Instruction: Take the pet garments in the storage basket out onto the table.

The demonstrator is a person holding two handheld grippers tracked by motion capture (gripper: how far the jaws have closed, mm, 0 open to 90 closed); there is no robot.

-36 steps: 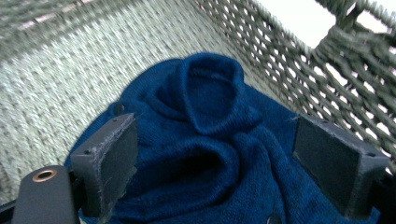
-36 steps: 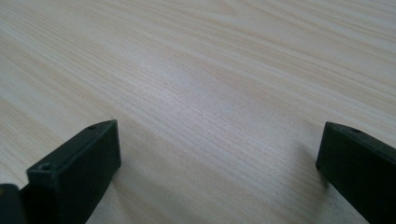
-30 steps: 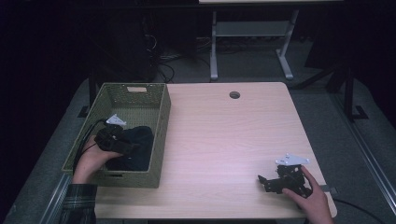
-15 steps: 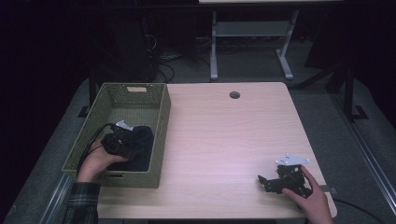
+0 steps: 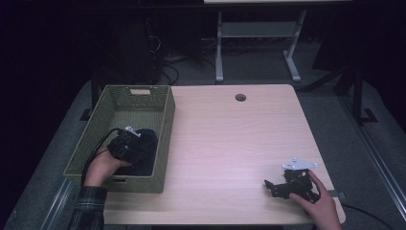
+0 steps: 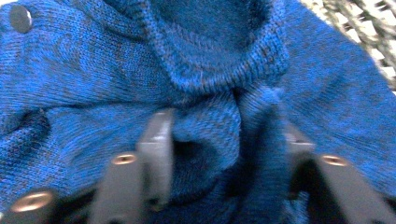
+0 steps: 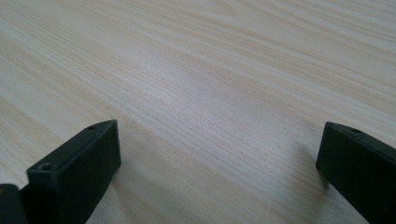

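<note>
A blue knitted garment (image 6: 93, 84) with a dark button (image 6: 21, 17) lies in the green woven basket (image 5: 163, 139) at the table's left; from above the garment (image 5: 147, 143) looks dark. My left gripper (image 5: 130, 144) reaches down into the basket. Its jaws have just been closing, and a fold of the knit is pinched between the left gripper's (image 6: 224, 140) pads. My right gripper (image 5: 271, 187) rests low over the wooden table (image 5: 230, 139) at the front right, held by a hand. In its own view the right gripper (image 7: 219, 149) stands wide open over bare wood (image 7: 210, 70).
The basket's weave (image 6: 373, 28) shows just beyond the garment. A round cable hole (image 5: 240, 97) sits near the table's far edge. Behind the table stand a white frame (image 5: 258, 33) and cables on a dark floor. A cable trails from each gripper.
My left hand has sunk a little into the basket and onto the dark garment. The right hand and its gripper have kept still.
</note>
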